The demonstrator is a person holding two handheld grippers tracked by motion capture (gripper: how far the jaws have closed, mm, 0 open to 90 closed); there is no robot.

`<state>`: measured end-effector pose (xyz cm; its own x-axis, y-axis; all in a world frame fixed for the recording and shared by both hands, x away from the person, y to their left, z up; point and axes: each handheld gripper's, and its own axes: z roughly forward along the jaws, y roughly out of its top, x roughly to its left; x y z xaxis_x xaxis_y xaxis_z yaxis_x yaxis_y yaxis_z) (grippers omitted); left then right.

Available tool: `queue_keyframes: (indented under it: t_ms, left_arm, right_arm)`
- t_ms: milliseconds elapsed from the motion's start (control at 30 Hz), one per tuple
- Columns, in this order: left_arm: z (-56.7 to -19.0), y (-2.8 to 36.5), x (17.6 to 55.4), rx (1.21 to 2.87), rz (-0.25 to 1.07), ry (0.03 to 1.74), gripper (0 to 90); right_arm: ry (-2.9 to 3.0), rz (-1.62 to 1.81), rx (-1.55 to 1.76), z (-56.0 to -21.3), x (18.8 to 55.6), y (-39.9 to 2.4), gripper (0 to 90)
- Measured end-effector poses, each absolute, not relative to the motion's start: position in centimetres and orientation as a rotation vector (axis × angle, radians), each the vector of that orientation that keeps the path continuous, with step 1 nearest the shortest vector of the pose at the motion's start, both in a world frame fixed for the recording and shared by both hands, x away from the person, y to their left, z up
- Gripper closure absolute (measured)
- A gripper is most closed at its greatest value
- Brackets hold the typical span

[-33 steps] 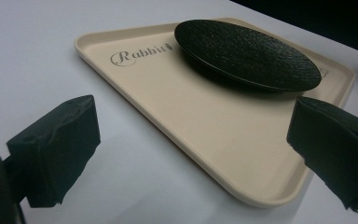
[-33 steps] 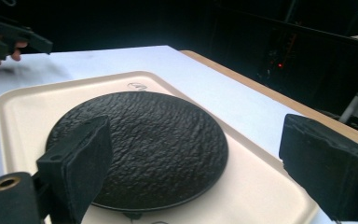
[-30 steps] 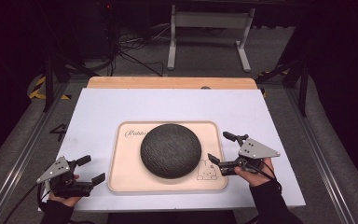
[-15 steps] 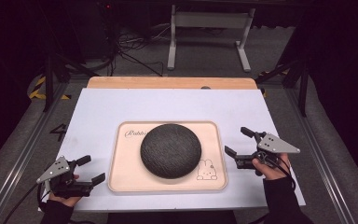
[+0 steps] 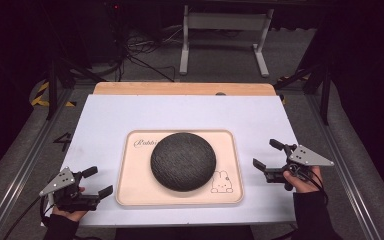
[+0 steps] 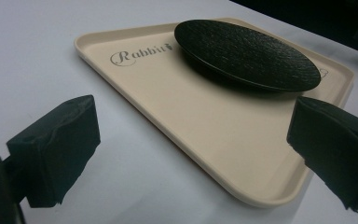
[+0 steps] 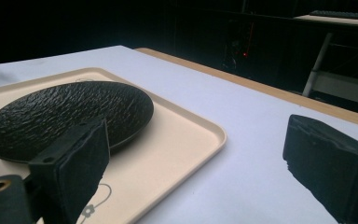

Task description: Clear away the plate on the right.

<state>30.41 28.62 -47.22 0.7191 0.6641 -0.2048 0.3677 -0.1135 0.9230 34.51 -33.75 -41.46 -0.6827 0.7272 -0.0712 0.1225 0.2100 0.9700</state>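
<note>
A round black textured plate [image 5: 183, 160] [image 6: 247, 52] [image 7: 65, 116] lies on a cream tray [image 5: 135, 192] [image 6: 200, 144] [image 7: 186, 140] printed with "Rabbit" and a small rabbit drawing. The tray sits on the white tabletop [image 5: 105, 120]. My left gripper [image 5: 97, 181] [image 6: 191, 154] rests open off the tray's near left corner, empty. My right gripper [image 5: 268, 155] [image 7: 196, 158] is held open to the right of the tray, a gap away from its edge, with nothing between its jaws.
A wooden strip [image 5: 182, 88] runs along the table's far edge. Beyond it stand a grey metal frame [image 5: 225, 30] and loose cables [image 5: 140, 50] on a dark floor. Metal rails [image 5: 25, 165] flank the table on both sides.
My right gripper has drawn back to the right, away from the tray's right edge, and still stands open. The left gripper, tray and plate have not moved.
</note>
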Motion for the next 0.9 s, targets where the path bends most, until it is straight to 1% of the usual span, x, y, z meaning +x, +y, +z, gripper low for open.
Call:
queue_keyframes:
  t_ms: [633,900]
  left_arm:
    - [-47.2,28.6,30.4,1.726,0.307,0.825,3.1]
    - [-47.2,28.6,30.4,1.726,0.305,0.824,3.1]
  right_arm:
    - [2.010,1.494,0.886,-44.9,34.5,-36.2,7.1]
    - [2.015,1.505,0.945,-45.2,34.3,-36.6,6.4]
